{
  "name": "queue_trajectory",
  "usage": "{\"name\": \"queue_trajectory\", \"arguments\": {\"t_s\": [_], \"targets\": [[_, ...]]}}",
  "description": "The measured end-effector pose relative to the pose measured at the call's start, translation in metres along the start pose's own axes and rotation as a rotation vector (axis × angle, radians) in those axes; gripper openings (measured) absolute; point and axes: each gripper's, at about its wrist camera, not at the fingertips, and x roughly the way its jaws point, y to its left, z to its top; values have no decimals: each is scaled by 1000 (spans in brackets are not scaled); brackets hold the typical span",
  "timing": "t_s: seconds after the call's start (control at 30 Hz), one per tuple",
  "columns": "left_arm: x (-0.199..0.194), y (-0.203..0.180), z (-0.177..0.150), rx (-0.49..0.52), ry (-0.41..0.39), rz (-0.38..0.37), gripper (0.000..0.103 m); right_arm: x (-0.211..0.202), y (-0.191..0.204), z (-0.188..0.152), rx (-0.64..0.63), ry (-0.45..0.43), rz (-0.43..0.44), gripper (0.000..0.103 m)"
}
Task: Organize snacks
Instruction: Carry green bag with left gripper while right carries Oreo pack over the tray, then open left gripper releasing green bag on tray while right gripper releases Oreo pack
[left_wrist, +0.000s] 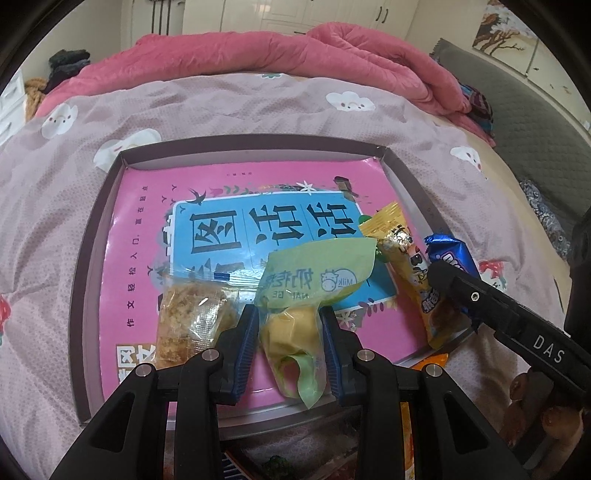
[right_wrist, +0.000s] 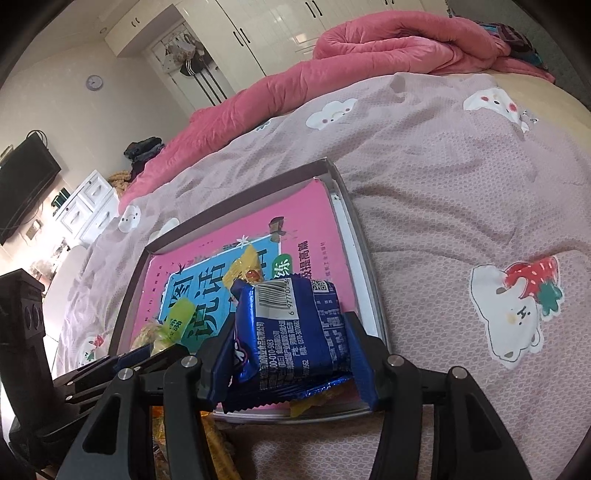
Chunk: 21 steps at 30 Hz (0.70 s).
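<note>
A shallow box tray (left_wrist: 85, 258) with a pink and blue printed bottom lies on the bed. My left gripper (left_wrist: 290, 325) is shut on a green milk-candy packet (left_wrist: 314, 277) over the tray's near part. A clear packet of brown floss cake (left_wrist: 192, 317) lies left of it, a yellow snack packet (left_wrist: 406, 266) to the right. My right gripper (right_wrist: 291, 339) is shut on a blue snack packet (right_wrist: 295, 325) above the tray's near right corner (right_wrist: 373, 332); it shows in the left wrist view (left_wrist: 452, 254) beside the right gripper's finger (left_wrist: 480, 299).
The bed has a mauve cover with cloud prints (left_wrist: 221, 107) and a rolled pink quilt (left_wrist: 295, 51) at the back. More snack packets (right_wrist: 214, 443) lie below the tray's near edge. White drawers (right_wrist: 88, 206) and a wall TV (right_wrist: 26, 181) stand left.
</note>
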Motion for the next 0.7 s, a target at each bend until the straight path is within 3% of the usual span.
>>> {"name": "queue_trajectory", "arguments": {"t_s": [0.7], "targets": [[-13, 8, 3, -26, -23, -25, 35, -15, 12, -2, -68, -33, -4, 56]]}}
